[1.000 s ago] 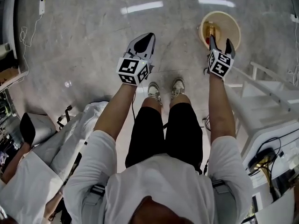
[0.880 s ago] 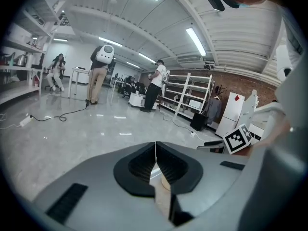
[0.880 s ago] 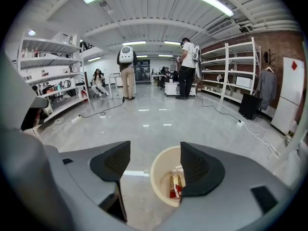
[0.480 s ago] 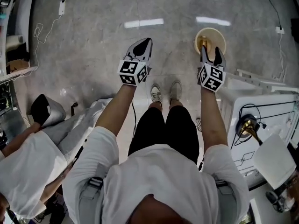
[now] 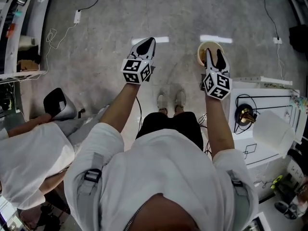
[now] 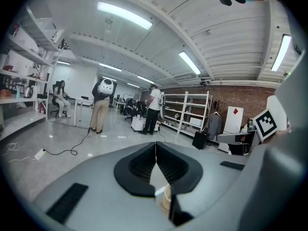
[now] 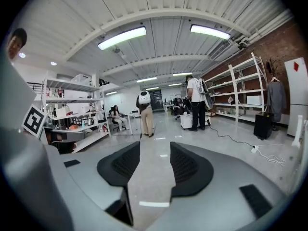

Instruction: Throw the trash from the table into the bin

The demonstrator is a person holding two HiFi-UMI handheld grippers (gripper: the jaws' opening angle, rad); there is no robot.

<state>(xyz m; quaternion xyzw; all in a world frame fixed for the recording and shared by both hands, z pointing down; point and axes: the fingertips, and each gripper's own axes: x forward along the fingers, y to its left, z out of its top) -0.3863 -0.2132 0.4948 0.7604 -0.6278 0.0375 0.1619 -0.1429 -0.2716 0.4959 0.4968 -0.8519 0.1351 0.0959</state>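
Bin (image 5: 200, 52) on floor, ahead of wearer's shoes (image 5: 169, 100), slightly right. Table (image 5: 269, 88) right of wearer; bin just past its far left corner. On table: round object with looped cable (image 5: 244, 115) near left edge, paper sheet (image 5: 273, 133) right of it. Power strip (image 5: 77, 17) on floor far ahead left. Shelving (image 5: 19, 37) along left side. Seated person (image 5: 29, 153) close beside wearer, left. Far across room: standing person (image 7: 144, 114) mid-floor, racks (image 7: 240, 95) along right wall.
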